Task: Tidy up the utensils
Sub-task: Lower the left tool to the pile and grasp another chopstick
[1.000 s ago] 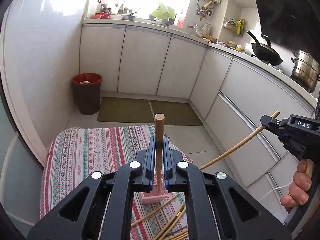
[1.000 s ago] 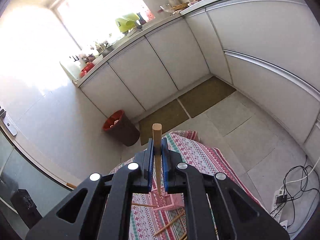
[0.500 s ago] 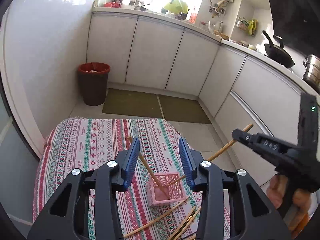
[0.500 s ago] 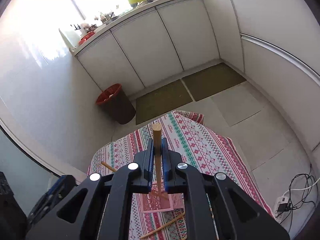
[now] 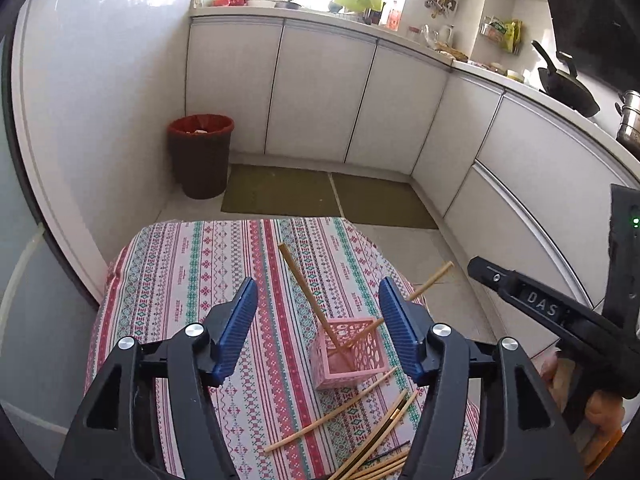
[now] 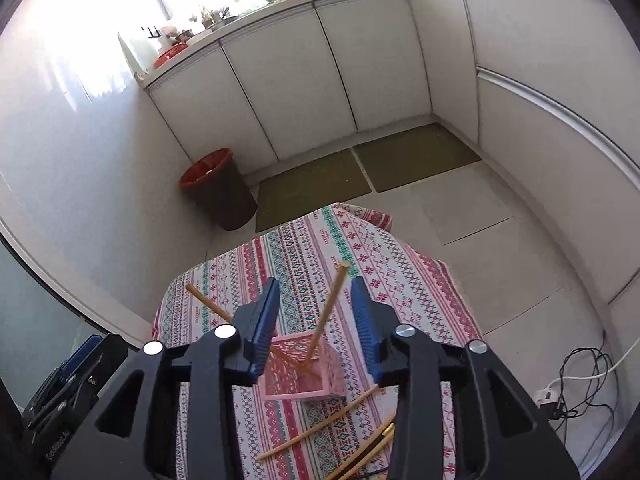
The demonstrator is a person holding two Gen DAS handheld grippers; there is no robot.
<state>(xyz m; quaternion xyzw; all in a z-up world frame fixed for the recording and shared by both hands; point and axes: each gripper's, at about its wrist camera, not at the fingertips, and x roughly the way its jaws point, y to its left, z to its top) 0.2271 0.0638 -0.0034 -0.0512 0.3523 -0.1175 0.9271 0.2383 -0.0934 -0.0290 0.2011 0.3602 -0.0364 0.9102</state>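
Leaning apart in the pink basket (image 5: 352,354), two chopsticks (image 5: 310,300) looked tippy. Both the left gripper (image 5: 316,326) and right gripper (image 6: 316,320) gaped wide, empty; reaching for loose sticks (image 5: 336,412) beside the basket risked toppling it.

Pink plastic openwork basket (image 5: 352,354), pale matt wooden chopsticks (image 5: 332,412), woven patterned cloth over the desk (image 5: 192,264), matt black plastic left gripper (image 5: 316,322) with ribbed blue pads and shiny metal screws, glossy white cabinet doors (image 5: 320,96), smooth floor tiles (image 6: 500,248)
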